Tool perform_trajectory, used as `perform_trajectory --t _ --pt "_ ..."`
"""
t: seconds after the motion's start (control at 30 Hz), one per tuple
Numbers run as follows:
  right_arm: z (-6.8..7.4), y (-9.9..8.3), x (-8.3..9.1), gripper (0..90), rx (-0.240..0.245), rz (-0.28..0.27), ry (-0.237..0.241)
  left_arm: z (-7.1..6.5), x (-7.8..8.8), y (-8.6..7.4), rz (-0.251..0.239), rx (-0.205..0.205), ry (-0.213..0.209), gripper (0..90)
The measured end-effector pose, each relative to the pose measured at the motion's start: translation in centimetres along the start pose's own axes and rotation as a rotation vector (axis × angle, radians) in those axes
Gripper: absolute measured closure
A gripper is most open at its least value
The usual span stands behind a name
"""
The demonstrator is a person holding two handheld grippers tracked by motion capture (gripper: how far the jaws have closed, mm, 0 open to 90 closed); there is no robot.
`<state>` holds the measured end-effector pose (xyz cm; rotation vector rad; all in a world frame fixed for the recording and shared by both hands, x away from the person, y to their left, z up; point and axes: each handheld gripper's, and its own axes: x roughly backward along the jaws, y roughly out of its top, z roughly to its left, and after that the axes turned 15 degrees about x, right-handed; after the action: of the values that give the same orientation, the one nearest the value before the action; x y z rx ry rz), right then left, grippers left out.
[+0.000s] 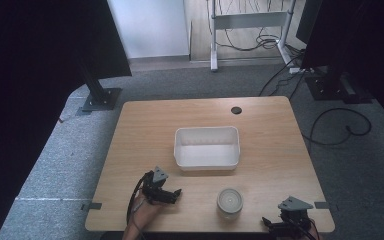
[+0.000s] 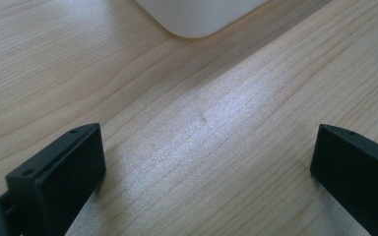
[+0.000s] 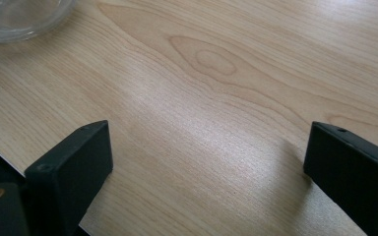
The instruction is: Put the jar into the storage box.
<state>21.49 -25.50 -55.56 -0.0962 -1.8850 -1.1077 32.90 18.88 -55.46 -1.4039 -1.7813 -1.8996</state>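
Nearest the high camera, at the table's near edge, are the two grippers, but the biggest thing is the wooden table [image 1: 270, 130] itself, pale with a small dark round hole [image 1: 236, 110] near its far edge. It stands on grey carpet, with dark stands at the far left and far right and loose cables on the floor beyond.

Next in size is the white rectangular tub [image 1: 207, 148], sitting near the middle of the table, open side up, with nothing visible inside it. One rounded corner of it shows at the top of the left gripper view [image 2: 202, 17].

Smaller is the round clear jar [image 1: 229, 201] with a pale top, near the front edge, between the two grippers and apart from both. Its glassy edge shows in the top left corner of the right gripper view [image 3: 19, 17].

The left gripper [image 1: 176, 193] sits near the front left of the table, held by a hand [image 1: 142, 212], pointing right. Its jaws are spread wide with only bare wood between them [image 2: 206, 162]; they hold nothing.

The right gripper [image 1: 267, 222] is at the near right corner of the table. Its jaws also stand wide apart over bare wood [image 3: 206, 162], gripping nothing.
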Motion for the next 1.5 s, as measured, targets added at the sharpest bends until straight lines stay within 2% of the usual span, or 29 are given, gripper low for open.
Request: perform_trajectory --t 0.03,0.1,0.43,0.5,0.83,0.97,1.1,1.5 --pt "-0.2 0.0 -0.1 0.7 -0.019 0.008 0.005 0.0 0.0 0.0 0.000 -0.002 -0.002 0.0" --pt "-0.2 0.0 -0.1 0.0 -0.021 0.014 0.004 0.0 0.0 0.0 0.000 -0.002 -0.002 0.0" --pt "-0.1 0.0 -0.2 0.0 -0.008 0.017 0.017 0.0 0.0 0.0 0.001 -0.003 -0.004 0.0" --pt "0.0 0.1 -0.2 0.0 0.009 0.014 0.028 0.0 0.0 0.0 0.001 -0.003 -0.004 0.0" --pt "0.1 0.1 -0.1 0.5 0.000 0.017 0.025 0.0 0.0 0.0 0.000 -0.003 -0.004 0.0" --pt "0.1 0.1 0.0 2.2 -0.006 0.012 0.021 0.0 0.0 0.0 0.000 -0.003 -0.004 0.0" --pt "0.2 0.2 0.0 2.1 -0.012 0.002 0.043 0.0 0.0 0.0 -0.001 0.000 -0.004 0.0" --pt "0.7 1.0 0.6 2.2 0.004 -0.041 0.061 0.0 0.0 0.0 -0.002 0.000 -0.004 0.0"
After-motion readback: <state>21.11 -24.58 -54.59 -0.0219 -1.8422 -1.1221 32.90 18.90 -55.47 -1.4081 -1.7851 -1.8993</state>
